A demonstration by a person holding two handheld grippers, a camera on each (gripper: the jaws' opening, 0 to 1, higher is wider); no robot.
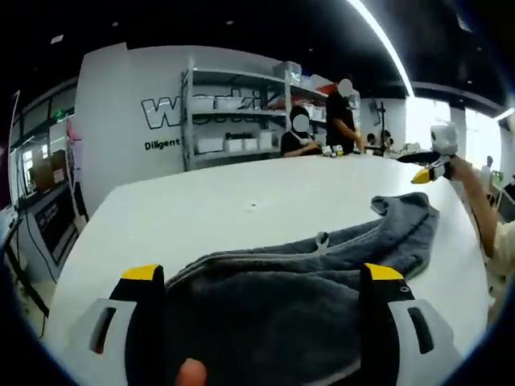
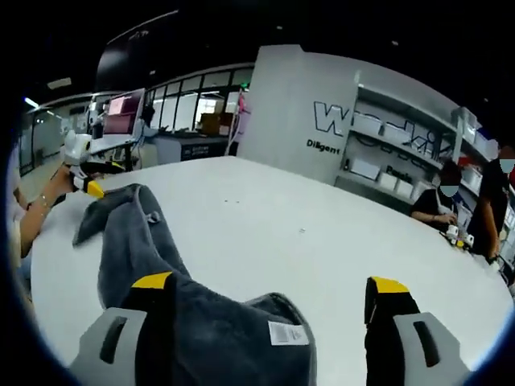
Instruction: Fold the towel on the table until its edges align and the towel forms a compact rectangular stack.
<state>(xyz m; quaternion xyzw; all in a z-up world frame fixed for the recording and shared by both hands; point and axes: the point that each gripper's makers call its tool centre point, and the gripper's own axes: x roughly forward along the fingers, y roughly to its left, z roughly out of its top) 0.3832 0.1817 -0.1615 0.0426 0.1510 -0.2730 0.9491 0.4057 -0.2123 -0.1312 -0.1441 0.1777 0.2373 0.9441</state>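
Note:
A dark grey towel (image 1: 322,269) lies crumpled in a long strip on the white table (image 1: 241,201). My left gripper (image 1: 263,277) is open, its yellow-tipped jaws wide apart over the towel's near end. At the towel's far corner a hand holds up the right gripper (image 1: 426,165). In the right gripper view the towel (image 2: 129,233) runs from the lower middle up to the left, with a white label (image 2: 283,332) on its near fold. My right gripper (image 2: 270,283) is open above that end. The left gripper (image 2: 84,185) shows at the far end.
Beyond the table (image 2: 322,225) stand grey shelves (image 1: 233,104) against a white wall with lettering. Two people (image 1: 322,129) are at the table's far edge. A person's arm (image 1: 483,209) reaches in from the right. Desks with a monitor (image 2: 121,117) sit at the back.

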